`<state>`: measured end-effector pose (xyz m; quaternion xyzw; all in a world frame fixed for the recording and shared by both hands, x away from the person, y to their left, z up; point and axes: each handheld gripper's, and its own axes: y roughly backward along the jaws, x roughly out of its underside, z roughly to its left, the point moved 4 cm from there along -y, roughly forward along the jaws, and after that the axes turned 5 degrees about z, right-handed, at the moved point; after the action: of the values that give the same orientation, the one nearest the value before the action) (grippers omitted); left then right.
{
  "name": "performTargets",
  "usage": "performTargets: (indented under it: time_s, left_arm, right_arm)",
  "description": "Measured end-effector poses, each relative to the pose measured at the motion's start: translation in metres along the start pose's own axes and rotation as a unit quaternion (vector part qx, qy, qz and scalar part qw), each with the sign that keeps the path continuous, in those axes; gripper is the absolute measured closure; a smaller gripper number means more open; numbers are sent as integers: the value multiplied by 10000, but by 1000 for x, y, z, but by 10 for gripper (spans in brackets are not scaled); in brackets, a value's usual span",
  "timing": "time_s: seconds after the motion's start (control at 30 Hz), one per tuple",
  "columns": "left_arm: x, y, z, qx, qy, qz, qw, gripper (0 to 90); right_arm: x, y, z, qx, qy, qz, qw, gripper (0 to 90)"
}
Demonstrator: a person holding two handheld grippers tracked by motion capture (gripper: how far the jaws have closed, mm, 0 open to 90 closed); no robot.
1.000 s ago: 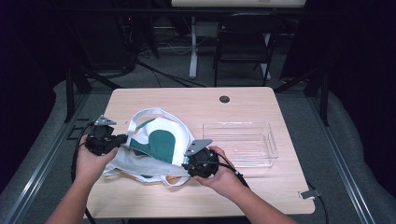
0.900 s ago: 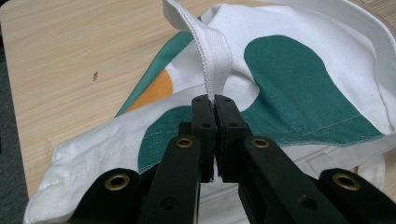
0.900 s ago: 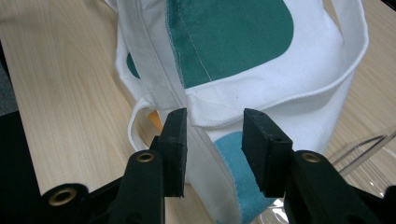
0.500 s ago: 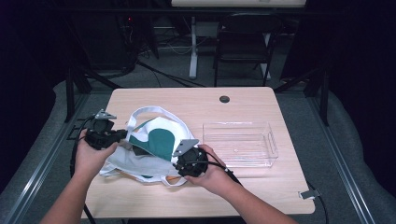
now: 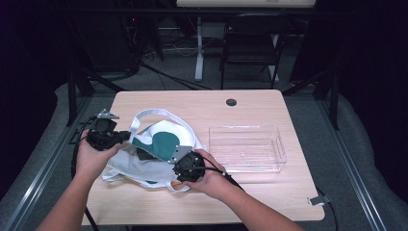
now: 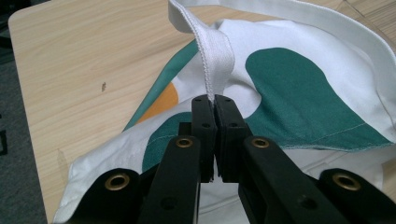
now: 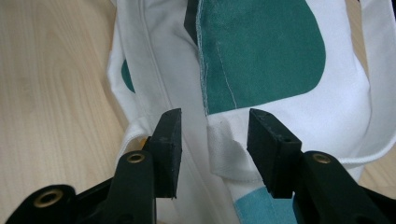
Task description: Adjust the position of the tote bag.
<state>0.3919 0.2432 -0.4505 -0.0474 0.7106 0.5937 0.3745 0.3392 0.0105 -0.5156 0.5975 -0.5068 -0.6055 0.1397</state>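
My left claw (image 6: 215, 100) is clamped shut on the white webbing handle (image 6: 212, 51) of the white canvas tote bag with green and orange patches (image 5: 159, 144), which runs off toward twelve o'clock. My right claw (image 7: 214, 126) has just been opening; its jaws stand half apart, astride the other handle's stitched end (image 7: 224, 147), pads off the cloth. The bag lies on the pale wooden table (image 5: 202, 103), between my hands.

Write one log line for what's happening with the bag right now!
left gripper: shut on bag strap | right gripper: fingers just opening over tote bag | clear tray: untouched
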Motion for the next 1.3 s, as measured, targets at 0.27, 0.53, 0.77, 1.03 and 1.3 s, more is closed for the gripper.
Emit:
performTargets:
  time_s: [0.27, 0.53, 0.77, 1.03, 1.3]
  left_arm:
    - [1, 0, 2, -7, 3, 3, 10000, 883]
    - [2, 0, 2, -18, -28, 46, 10000, 883]
    - [4, -2, 2, -30, -41, 106, 9999, 883]
    - [6, -4, 2, -22, -38, 163, 9999, 883]
    - [8, -8, 2, -16, -77, 247, 9997, 877]
  right_arm:
    - [1, -5, -3, 208, 131, 69, 9997, 579]
    - [3, -7, -5, 225, 171, 135, 9995, 638]
    - [3, -1, -8, 122, 87, 61, 9999, 735]
    - [2, 4, -11, 11, -20, -33, 10000, 819]
    - [2, 6, -15, -69, -146, -54, 9999, 832]
